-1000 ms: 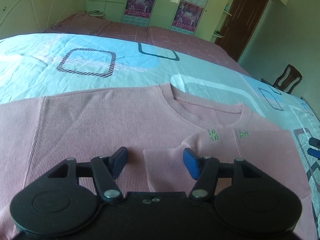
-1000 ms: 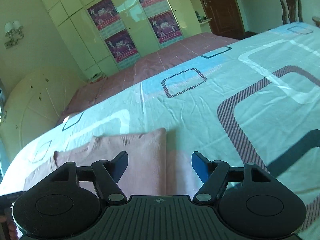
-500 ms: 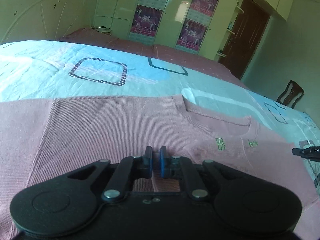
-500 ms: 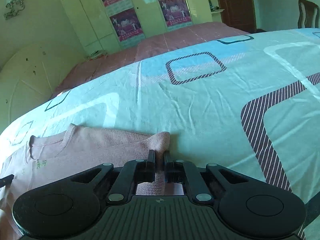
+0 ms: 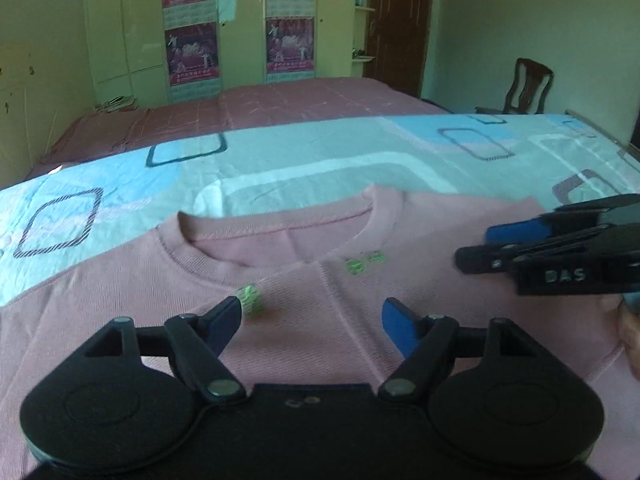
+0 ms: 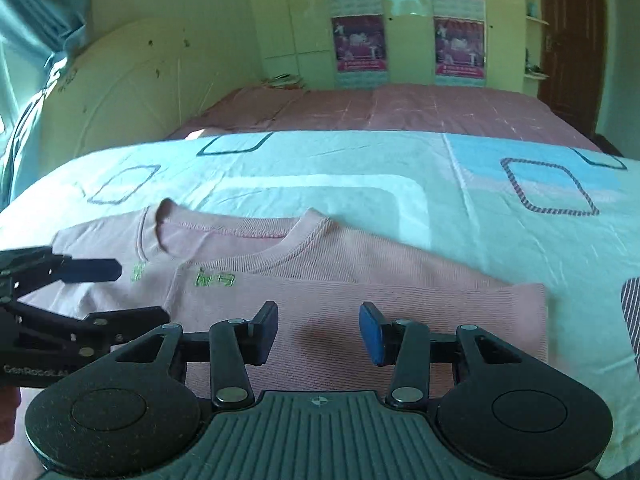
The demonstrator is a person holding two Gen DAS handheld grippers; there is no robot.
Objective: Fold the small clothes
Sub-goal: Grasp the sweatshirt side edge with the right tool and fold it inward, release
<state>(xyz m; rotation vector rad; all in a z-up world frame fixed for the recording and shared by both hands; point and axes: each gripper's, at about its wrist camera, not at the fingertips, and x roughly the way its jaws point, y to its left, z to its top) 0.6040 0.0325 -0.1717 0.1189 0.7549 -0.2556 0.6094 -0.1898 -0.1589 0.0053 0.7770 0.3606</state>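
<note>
Both grippers open over the half-folded pink sweater

The pink sweater (image 6: 360, 280) lies flat just ahead of and beneath both tools, long axis running side to side across them, collar (image 5: 280, 236) on the far edge. The left gripper (image 5: 312, 320) and right gripper (image 6: 318, 330) hang close together with jaws spread wide, holding nothing (the folded panel's free edge lies off the right gripper's right side, so that hand seems nearer).
</note>
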